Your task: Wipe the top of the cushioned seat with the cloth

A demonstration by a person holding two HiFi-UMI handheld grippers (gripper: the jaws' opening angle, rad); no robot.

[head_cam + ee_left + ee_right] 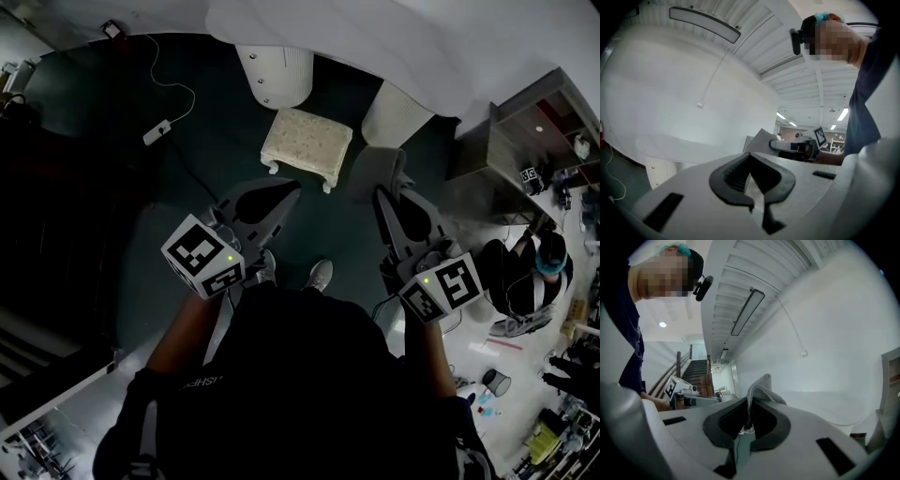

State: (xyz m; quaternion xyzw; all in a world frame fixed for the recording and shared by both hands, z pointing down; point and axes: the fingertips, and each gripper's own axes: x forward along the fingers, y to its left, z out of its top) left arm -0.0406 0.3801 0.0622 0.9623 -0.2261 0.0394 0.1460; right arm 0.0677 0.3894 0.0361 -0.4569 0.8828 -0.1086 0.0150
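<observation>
The cushioned seat (307, 142) is a small cream footstool on the dark floor, ahead of both grippers and below them. My right gripper (386, 199) is shut on a grey cloth (377, 172), which hangs off its tips just right of the seat. In the right gripper view the cloth (762, 391) sticks up from between the closed jaws of the right gripper (747, 416). My left gripper (284, 194) is held above the floor short of the seat's near edge. In its own view the left gripper (750, 171) is shut with nothing in it. That view also shows the cloth (761, 141) off to the right.
A white-draped table (403, 42) on two ribbed white pedestals (277, 73) stands just behind the seat. A power strip and cord (156, 131) lie on the floor at left. A shelf unit (511, 141) and a seated person (530, 274) are at right, stairs at left.
</observation>
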